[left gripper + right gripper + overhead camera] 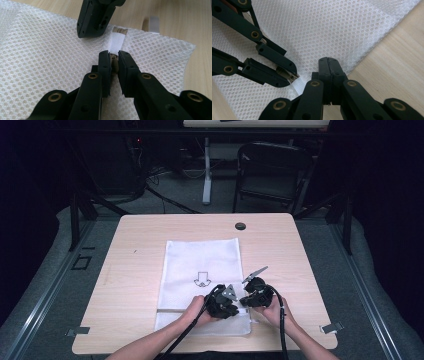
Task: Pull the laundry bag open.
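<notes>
- The mesh bag [202,282] lies flat on the table [130,270], slightly right of the middle, with its near edge close to the table's near edge.
- Its long axis runs near to far; it is taller that way than it is wide.
- A printed arrow [201,279] in the middle of the bag points toward you, at the near end.
- A thin line crosses the bag from left to right close to the near end; this looks like the zipper line [172,310], and your grippers sit at its right end.
- In the left gripper view, a small brownish zipper pull [114,63] sits between the jaws, just below a white fabric tab [116,43] sewn over the mesh.
- Your left gripper [113,56] has its jaws drawn in close around that pull, with just a narrow gap left; whether the pads truly press on it you cannot tell from here.
- Your right gripper [328,61] is clenched, jaws pressed flat together at the bag's right edge; whether it pinches the mesh cannot be told.
- In the high view both grippers are side by side over the bag's near right corner, nearly touching, your left hand [197,312] and right hand [272,309] behind them.
- A dark round hole [240,226] sits in the table near its far edge, well apart from the bag.
- Beyond the table a dark folding chair [267,170] stands on the floor.
</notes>
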{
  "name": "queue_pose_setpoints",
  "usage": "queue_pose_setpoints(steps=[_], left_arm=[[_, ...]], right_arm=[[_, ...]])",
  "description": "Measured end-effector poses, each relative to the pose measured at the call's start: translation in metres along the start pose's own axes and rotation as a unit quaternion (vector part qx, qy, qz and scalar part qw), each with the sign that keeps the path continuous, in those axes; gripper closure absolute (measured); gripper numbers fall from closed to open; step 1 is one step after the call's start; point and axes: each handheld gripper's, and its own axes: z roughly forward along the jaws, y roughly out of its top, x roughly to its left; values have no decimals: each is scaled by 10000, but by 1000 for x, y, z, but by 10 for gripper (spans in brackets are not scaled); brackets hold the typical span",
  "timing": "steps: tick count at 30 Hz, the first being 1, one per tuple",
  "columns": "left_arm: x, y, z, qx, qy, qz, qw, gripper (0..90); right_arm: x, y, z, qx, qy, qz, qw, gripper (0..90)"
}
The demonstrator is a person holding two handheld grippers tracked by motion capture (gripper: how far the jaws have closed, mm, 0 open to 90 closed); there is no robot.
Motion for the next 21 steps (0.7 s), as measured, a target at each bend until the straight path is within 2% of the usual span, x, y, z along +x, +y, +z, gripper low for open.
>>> queue_pose_setpoints(steps=[4,8,11,12,14,15,18,21], left_arm=[[0,0,0,-26,-11,-67,10000,815],[2,-1,0,-15,-20,-135,9999,806],[3,-1,0,-29,-50,-181,9998,802],[4,-1,0,-60,-111,-202,9997,806],[5,-1,-1,-85,-143,-217,9996,813],[5,-1,-2,-87,-150,-230,9996,815],[5,-1,-2,-106,-137,-251,9995,818],[4,-1,-3,-42,-83,-234,9997,820]], right_arm=[[1,0,-2,-30,16,40,10000,894],[6,-3,-12,-30,170,71,9998,900],[9,-5,-10,198,254,52,9995,900],[10,-6,-7,134,309,205,9992,900],[10,-6,-4,84,367,287,9989,900],[8,-6,-4,144,300,212,9992,900],[10,-6,-3,128,304,238,9992,900],[11,-6,-3,171,186,87,9996,900]])
